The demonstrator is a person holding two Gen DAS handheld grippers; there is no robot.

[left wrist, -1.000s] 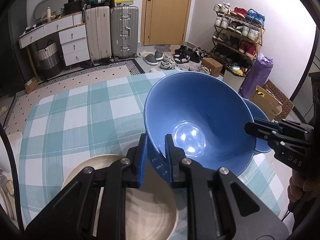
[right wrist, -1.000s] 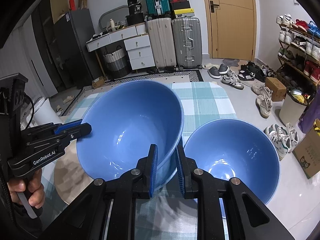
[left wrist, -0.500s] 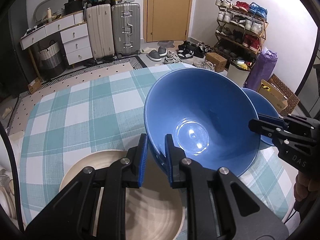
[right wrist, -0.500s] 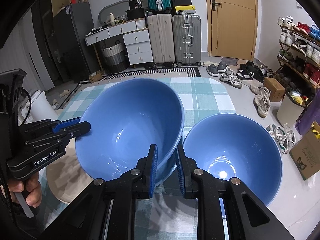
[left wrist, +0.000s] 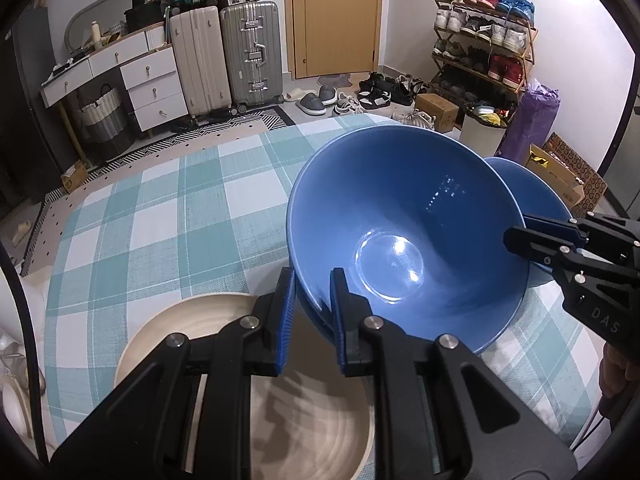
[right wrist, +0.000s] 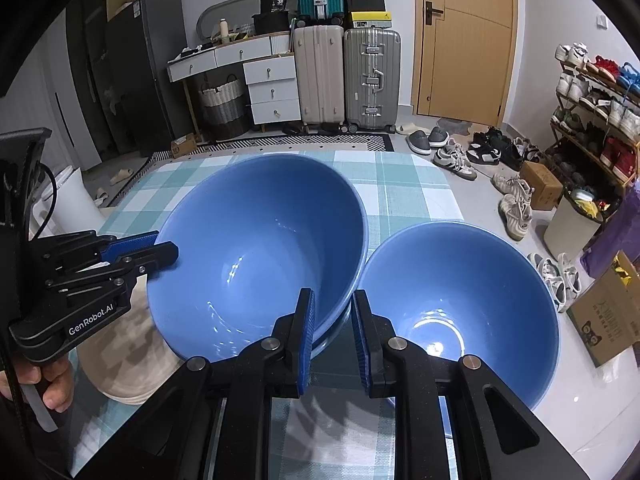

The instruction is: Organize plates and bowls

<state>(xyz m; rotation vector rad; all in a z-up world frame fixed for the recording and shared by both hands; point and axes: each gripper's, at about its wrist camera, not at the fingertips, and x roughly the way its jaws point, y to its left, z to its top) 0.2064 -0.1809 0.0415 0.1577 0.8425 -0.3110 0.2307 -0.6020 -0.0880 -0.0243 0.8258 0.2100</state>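
The large blue bowl (left wrist: pixel 404 240) is hanging tilted above the checked tablecloth (left wrist: pixel 160 220), and everything else is sitting around it. The left gripper (left wrist: pixel 313 300) is pinching the bowl's near rim, its blue pads (left wrist: pixel 286 316) clamped tight on either side of the wall. The right gripper (right wrist: pixel 333 328) is gripping the opposite side of the same bowl, its jaws narrowed onto the rim there, and in the left wrist view it is reaching in from the bowl's right edge. The person's hand (right wrist: pixel 48 384) is wrapping around the left gripper's handle, to the bowl's lower left in the right wrist view.

A second blue bowl (right wrist: pixel 460 312), somewhat smaller, is sitting just beside the held bowl on its right, their rims almost touching; whether they are actually meeting I cannot tell. A beige plate (left wrist: pixel 248 400) is lying on the cloth below and to the left of the held bowl, partly under it. Beyond the bowl, suitcases (right wrist: pixel 372 76), a white drawer unit (right wrist: pixel 272 88) and a wooden door (right wrist: pixel 464 36) are standing along the far wall, with a shoe rack (left wrist: pixel 484 44) to the bowl's far right
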